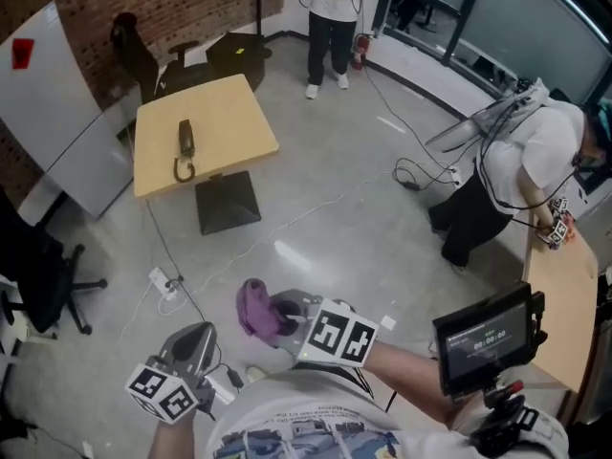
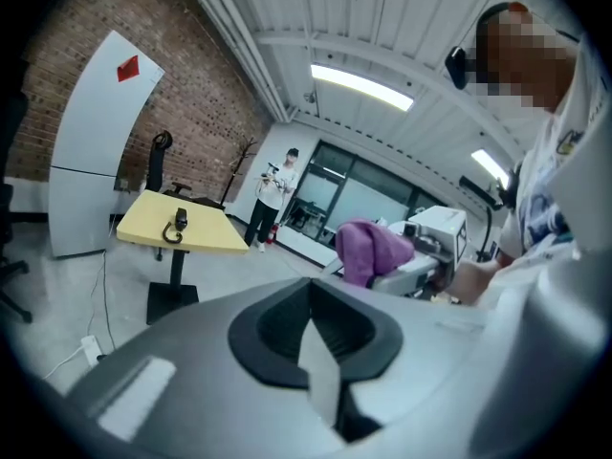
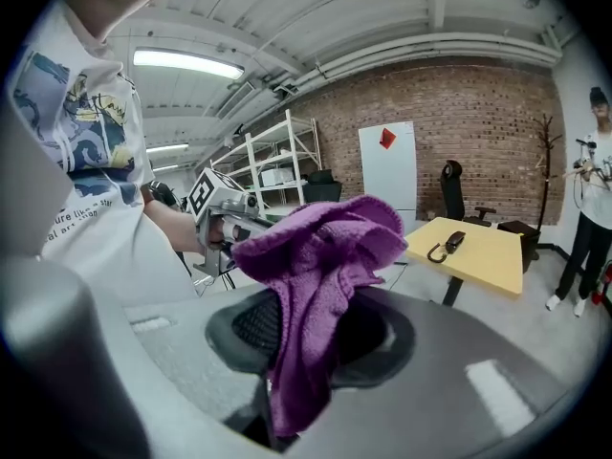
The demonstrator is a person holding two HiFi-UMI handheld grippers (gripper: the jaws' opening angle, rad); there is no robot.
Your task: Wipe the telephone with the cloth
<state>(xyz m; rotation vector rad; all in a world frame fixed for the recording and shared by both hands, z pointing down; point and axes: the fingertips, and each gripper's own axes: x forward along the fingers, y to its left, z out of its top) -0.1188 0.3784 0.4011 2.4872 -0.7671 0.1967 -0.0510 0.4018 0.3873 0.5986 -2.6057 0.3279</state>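
A dark telephone (image 1: 185, 148) with a curled cord lies on a small yellow table (image 1: 229, 113) across the room; it also shows far off as the telephone (image 2: 179, 225) and the telephone (image 3: 448, 245). My right gripper (image 1: 273, 316) is held close to my body, shut on a purple cloth (image 1: 256, 307) that bunches above its jaws, seen near as the cloth (image 3: 316, 285) and from the side as the cloth (image 2: 371, 250). My left gripper (image 1: 191, 350) is low at my left, shut with nothing in it; its jaws meet in the left gripper view.
A white board (image 1: 57, 113) leans on the brick wall left of the table. A black office chair (image 1: 43, 275) stands at the left. One person (image 1: 330, 17) stands beyond the table, another (image 1: 507, 180) bends at a wooden desk (image 1: 564, 304) on the right. Cables (image 1: 172, 285) cross the concrete floor.
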